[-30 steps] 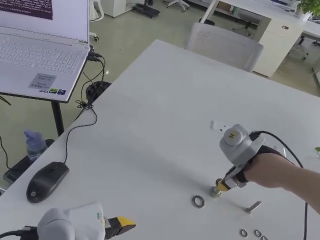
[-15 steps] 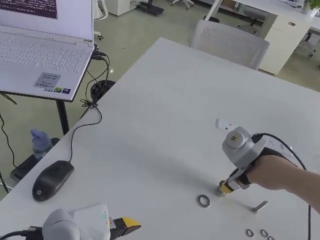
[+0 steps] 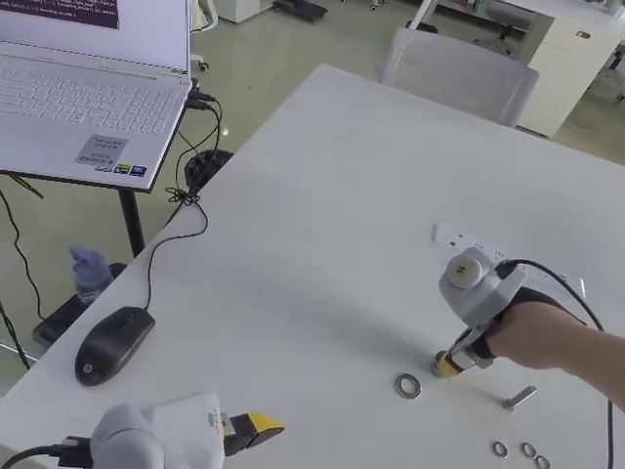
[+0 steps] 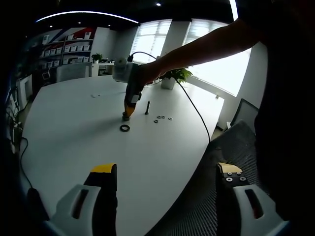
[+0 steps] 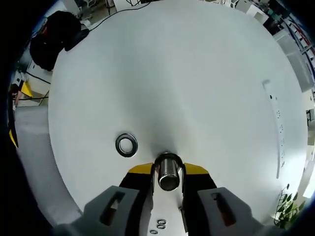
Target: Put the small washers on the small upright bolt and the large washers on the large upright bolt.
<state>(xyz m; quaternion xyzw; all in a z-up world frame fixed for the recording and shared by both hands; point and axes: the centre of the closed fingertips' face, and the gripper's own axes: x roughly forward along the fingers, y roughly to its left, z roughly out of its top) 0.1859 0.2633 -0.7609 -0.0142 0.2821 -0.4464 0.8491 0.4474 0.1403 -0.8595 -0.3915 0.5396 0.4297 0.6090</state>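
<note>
White office counter, read from the person's edge outward. At the near edge, the left gripper hangs with its jaws spread wide and empty, well apart from the work. Farther out, the right gripper points down at the counter, its yellow-tipped jaws closed around the large threaded steel bolt. The bolt's long axis runs along the jaws, so its end faces the right gripper view. The large steel ring washer lies flat just beside the bolt, on its left in that view. The right gripper is judged much the nearer for fetching it. The slim small bolt and three small washers rest near the person's hand.
</note>
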